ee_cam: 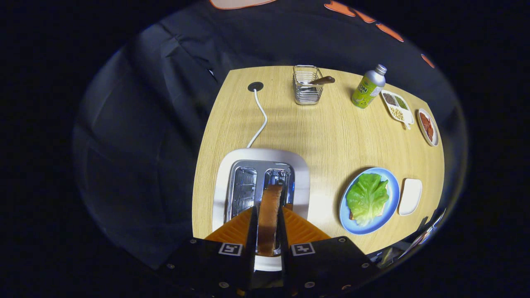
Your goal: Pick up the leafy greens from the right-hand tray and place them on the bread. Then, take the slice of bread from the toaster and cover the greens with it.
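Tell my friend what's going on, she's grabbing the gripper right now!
Gripper: shut on the bread slice, both fingers pressing its sides, right above the toaster.
Greens: already lying on the bread on the blue plate, to the right of the toaster. The small white tray beside the plate is empty.
Done: greens placed, slice gripped.
Left: carry the slice over to the plate and lay it on the greens.
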### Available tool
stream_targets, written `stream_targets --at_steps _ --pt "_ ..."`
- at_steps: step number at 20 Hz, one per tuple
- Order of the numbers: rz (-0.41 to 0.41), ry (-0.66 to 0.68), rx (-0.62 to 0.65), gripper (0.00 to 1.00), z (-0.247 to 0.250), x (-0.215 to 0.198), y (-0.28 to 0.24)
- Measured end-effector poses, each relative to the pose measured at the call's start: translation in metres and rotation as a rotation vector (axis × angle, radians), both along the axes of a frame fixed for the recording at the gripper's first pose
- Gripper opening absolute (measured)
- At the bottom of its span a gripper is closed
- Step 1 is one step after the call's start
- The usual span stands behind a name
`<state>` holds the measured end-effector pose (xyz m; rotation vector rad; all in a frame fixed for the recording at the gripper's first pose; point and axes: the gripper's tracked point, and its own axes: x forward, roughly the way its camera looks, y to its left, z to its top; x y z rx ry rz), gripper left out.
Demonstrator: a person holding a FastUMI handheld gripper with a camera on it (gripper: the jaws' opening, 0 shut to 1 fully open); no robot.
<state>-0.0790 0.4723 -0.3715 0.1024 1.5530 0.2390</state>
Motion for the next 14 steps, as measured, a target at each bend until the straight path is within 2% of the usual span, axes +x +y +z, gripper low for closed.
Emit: stream_targets --at_steps 4,9,14 --pt "0.017 -0.022 -0.013 0.18 -0.002 0.001 0.0" --pt "0.025 -0.041 0.035 0.15 0.007 0.0 -0.003" --pt "-0.024 -0.072 0.131 0.14 0.037 0.006 -0.012"
